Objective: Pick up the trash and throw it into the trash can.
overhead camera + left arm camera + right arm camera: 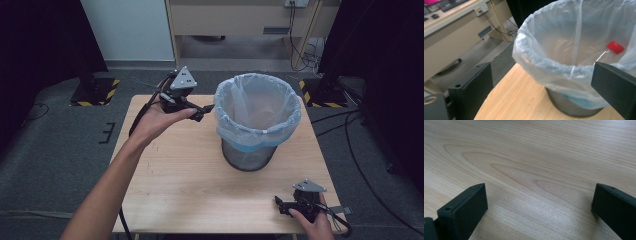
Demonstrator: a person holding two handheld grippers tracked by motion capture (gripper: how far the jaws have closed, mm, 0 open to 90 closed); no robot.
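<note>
A light wooden table carries a bag-lined mesh bin, with the right gripper resting near its front edge.

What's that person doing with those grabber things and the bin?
A person holds a grabber in each hand at a wooden table. The left gripper is up beside the rim of the bin, which has a clear plastic bag in it. Its jaws are open with nothing between them. A plastic bottle with a red cap lies inside the bag. The right gripper rests low at the near corner of the table, open too and holding nothing.
</note>
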